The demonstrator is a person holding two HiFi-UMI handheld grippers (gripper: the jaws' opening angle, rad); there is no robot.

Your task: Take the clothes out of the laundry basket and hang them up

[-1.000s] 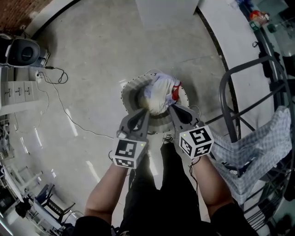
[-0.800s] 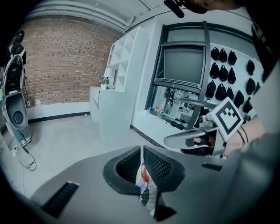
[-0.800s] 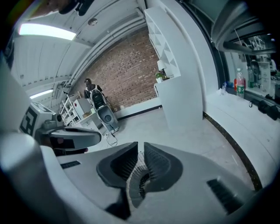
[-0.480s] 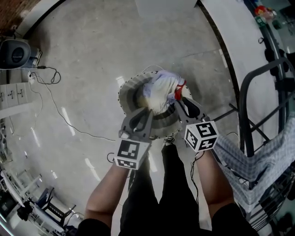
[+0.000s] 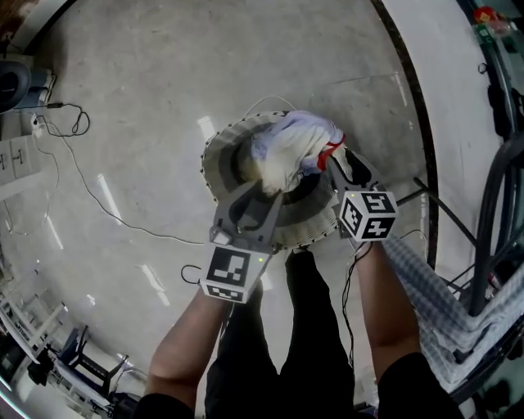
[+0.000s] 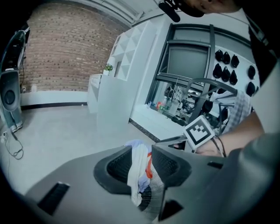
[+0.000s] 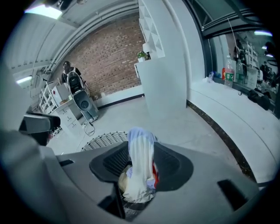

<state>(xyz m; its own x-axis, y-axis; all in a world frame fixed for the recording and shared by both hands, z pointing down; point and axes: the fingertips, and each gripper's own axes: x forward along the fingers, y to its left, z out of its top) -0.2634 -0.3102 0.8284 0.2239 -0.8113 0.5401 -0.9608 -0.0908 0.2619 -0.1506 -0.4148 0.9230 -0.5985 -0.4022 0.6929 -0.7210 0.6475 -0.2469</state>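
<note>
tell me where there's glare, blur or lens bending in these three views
Head view: glare streaks the polished grey concrete floor, and the fisheye bows the dark floor border strip. Left gripper view: the corners go black, and the white and red bundled cloth close to the lens looks soft. Right gripper view: the ceiling strip light is blown out, with the same dark corners.

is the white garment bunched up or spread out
Bunched up. The white garment sits as a crumpled wad over the round laundry basket, its folds gathered together and no part laid flat.
</note>
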